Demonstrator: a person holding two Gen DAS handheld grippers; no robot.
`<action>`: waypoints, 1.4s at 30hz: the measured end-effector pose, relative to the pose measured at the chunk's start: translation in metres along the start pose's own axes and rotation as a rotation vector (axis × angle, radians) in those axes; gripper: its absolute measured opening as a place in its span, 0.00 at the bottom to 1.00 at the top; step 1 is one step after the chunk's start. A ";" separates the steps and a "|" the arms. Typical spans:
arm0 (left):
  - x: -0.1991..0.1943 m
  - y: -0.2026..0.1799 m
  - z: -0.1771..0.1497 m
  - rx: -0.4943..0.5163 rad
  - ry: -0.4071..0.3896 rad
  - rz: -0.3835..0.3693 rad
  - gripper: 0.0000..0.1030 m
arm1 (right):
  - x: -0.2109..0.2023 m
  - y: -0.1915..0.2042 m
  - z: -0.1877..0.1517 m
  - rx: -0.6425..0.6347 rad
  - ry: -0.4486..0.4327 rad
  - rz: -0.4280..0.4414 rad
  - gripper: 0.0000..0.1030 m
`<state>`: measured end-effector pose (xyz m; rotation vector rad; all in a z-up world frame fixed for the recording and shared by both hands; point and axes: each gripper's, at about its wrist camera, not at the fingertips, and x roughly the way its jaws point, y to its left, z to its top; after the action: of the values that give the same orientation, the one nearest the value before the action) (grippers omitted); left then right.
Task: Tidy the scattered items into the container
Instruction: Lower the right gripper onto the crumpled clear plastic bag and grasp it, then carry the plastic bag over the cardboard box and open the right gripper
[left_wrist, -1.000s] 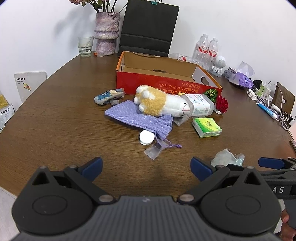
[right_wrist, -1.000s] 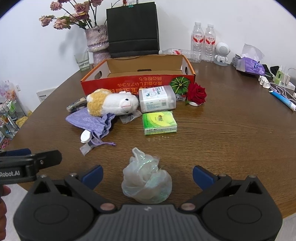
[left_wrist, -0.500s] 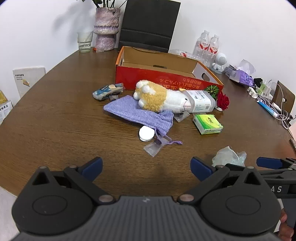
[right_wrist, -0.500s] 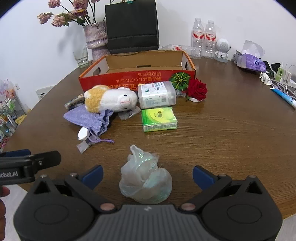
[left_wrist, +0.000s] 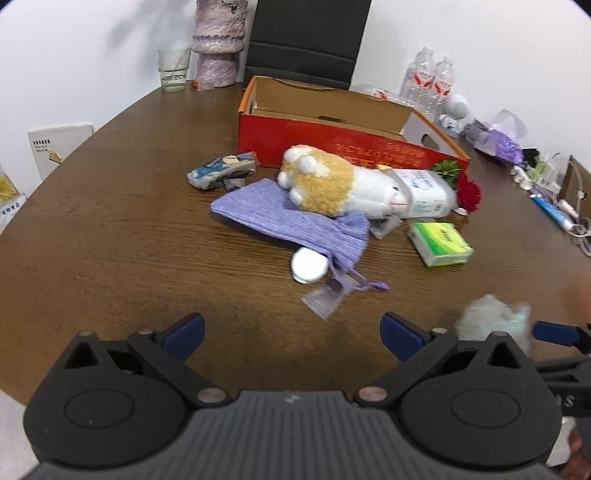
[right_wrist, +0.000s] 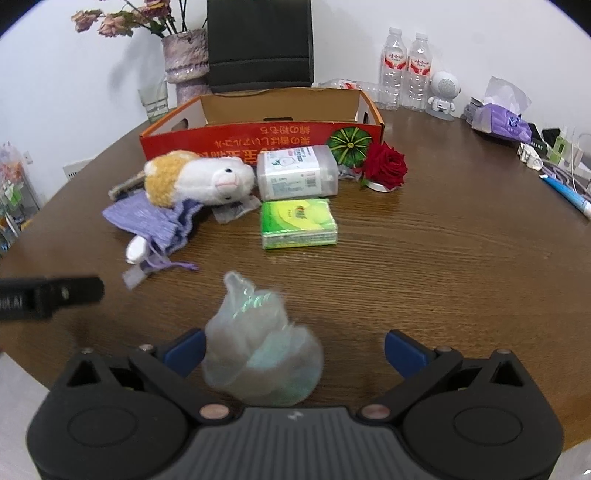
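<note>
The crumpled plastic bag (right_wrist: 258, 350) lies on the table (right_wrist: 443, 277) between your right gripper's (right_wrist: 293, 350) spread fingers, close against the left fingertip (right_wrist: 184, 349); nothing is clamped. Your left gripper (left_wrist: 291, 332) is wide open too, over bare wood, with the bag just right of it. Farther off sit the green tissue pack (right_wrist: 298, 223), the plush toy (right_wrist: 199, 179) resting on the purple pouch (right_wrist: 155, 219), the clear wipes tub (right_wrist: 297, 171) and the red rose (right_wrist: 386, 166). Behind them all stands the red cardboard box (right_wrist: 258, 138), open at the top.
</note>
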<state>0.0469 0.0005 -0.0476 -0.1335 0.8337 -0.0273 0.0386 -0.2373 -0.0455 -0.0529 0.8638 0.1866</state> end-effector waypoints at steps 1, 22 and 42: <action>0.004 0.000 0.001 0.005 -0.003 0.009 1.00 | 0.003 -0.001 -0.001 -0.008 0.002 -0.008 0.99; 0.045 -0.039 0.005 0.303 0.003 -0.072 0.19 | 0.027 -0.025 0.011 -0.045 -0.064 0.130 0.54; 0.014 -0.028 0.127 0.207 -0.234 -0.252 0.08 | 0.025 -0.037 0.154 -0.050 -0.353 0.173 0.53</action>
<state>0.1511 -0.0146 0.0295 -0.0447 0.5727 -0.3282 0.1767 -0.2518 0.0343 0.0088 0.5112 0.3681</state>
